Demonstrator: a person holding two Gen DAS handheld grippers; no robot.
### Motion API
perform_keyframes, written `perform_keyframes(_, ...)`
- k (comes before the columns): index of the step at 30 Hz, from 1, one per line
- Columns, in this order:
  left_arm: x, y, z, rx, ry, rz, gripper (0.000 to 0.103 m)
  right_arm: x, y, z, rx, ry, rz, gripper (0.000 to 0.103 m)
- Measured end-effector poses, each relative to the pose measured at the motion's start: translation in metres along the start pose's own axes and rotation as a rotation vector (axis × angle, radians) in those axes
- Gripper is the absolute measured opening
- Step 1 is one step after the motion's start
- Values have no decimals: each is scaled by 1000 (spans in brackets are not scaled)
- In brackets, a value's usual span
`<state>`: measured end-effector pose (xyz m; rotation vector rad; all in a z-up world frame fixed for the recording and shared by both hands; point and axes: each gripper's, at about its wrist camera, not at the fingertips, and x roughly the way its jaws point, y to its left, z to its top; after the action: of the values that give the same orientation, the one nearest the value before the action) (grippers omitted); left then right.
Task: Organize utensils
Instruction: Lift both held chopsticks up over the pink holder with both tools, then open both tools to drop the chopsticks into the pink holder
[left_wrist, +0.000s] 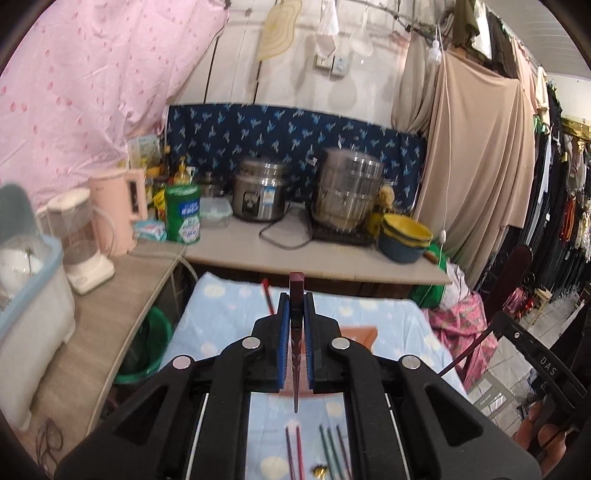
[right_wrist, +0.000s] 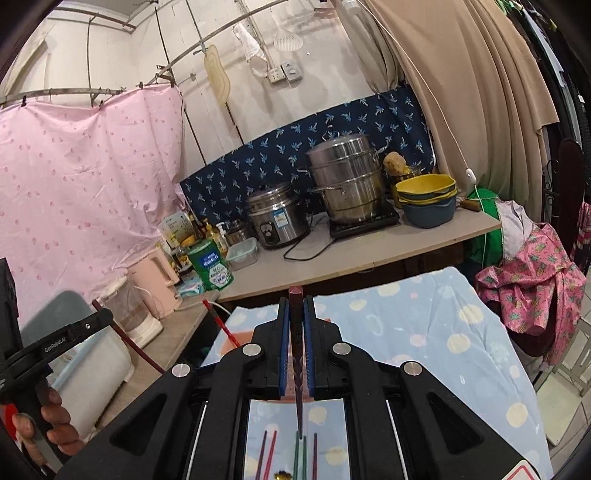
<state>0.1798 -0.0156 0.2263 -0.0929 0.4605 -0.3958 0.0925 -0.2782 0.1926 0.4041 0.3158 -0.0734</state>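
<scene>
Left tongs (left_wrist: 296, 306): I read the blue pads as pressed together on a dark red chopstick (left_wrist: 296, 295), which stands between them with its square butt end above the tips and its point hanging down over the surface. Right tongs (right_wrist: 296, 310): same condition, pads clamped on a second dark red chopstick (right_wrist: 296, 299), held upright in like fashion.

Below both tools lies a light blue spotted cloth (right_wrist: 424, 325) covering the surface. On it, nearest the cameras, I see loose chopsticks: a red pair (left_wrist: 294, 450) lying side by side, and just beside them a green and dark group (left_wrist: 334, 450). The right view shows the same sticks (right_wrist: 301, 458) laid roughly parallel.

Beyond the cloth runs a kitchen counter (left_wrist: 332, 262) carrying a rice cooker (left_wrist: 260, 195), a stacked steel steamer (left_wrist: 347, 192) and nested yellow and blue bowls (left_wrist: 406, 236). A pink curtain (left_wrist: 85, 92) hangs at far left.
</scene>
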Motion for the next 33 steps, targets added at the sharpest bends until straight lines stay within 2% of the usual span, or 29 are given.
perform_keyframes(5, 15, -11, 35, 18, -82, 2, 7, 22, 9, 31, 30, -64, 42, 7)
perform_keyframes(10, 39, -11, 51, 26, -119, 14, 7, 50, 12, 48, 65, -87, 63, 7)
perform_keyframes(14, 66, -6, 47, 22, -92, 25, 7, 80, 9, 44, 60, -52, 46, 7)
perform_keyframes(19, 94, 3, 26, 14, -22, 33, 7, 112, 3, 18, 45, 33, 15, 7)
perform_keyframes(25, 111, 9, 8, -1, 39, 46, 7, 131, -3, -3, 47, 100, -4, 7)
perform_keyframes(28, 112, 13, 4, -13, 53, 51, 8, 132, -6, -8, 56, 106, -2, 10)
perform_keyframes(30, 110, 15, 3, -25, 54, 55, 13, 128, -6, -8, 55, 101, -9, 18)
perform_keyframes(32, 107, 18, 2, -37, 55, 67, 36, 121, -5, -8, 49, 86, -14, 26)
perform_keyframes(33, 105, 19, 1, -43, 50, 71, 39, 117, -4, -8, 44, 79, -18, 29)
